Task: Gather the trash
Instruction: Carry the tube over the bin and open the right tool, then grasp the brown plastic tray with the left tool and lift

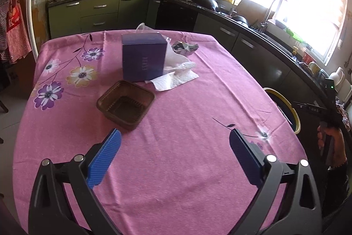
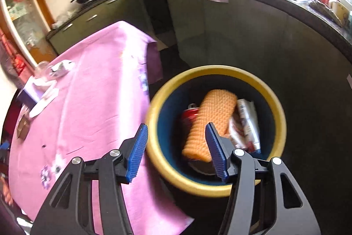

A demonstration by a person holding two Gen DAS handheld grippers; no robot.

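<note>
My left gripper (image 1: 175, 136) is open and empty above the pink flowered tablecloth (image 1: 180, 116). Ahead of it lie a brown plastic tray (image 1: 125, 104), a purple box (image 1: 143, 57), white paper napkins (image 1: 176, 76), a clear plastic cup (image 1: 142, 27) and a crumpled wrapper (image 1: 184, 47). My right gripper (image 2: 176, 131) is open and empty over the yellow-rimmed bin (image 2: 216, 72) beside the table. In the bin lie an orange foam net (image 2: 209, 124), a red can (image 2: 189, 118) and a wrapper (image 2: 246, 124). The bin's rim (image 1: 294, 118) also shows at the table's right edge.
Dark kitchen cabinets and a counter (image 1: 253, 25) with sink, pans and dishes run behind and to the right of the table. A red apron (image 1: 13, 21) hangs at the left. The table's edge (image 2: 151, 80) lies close to the bin.
</note>
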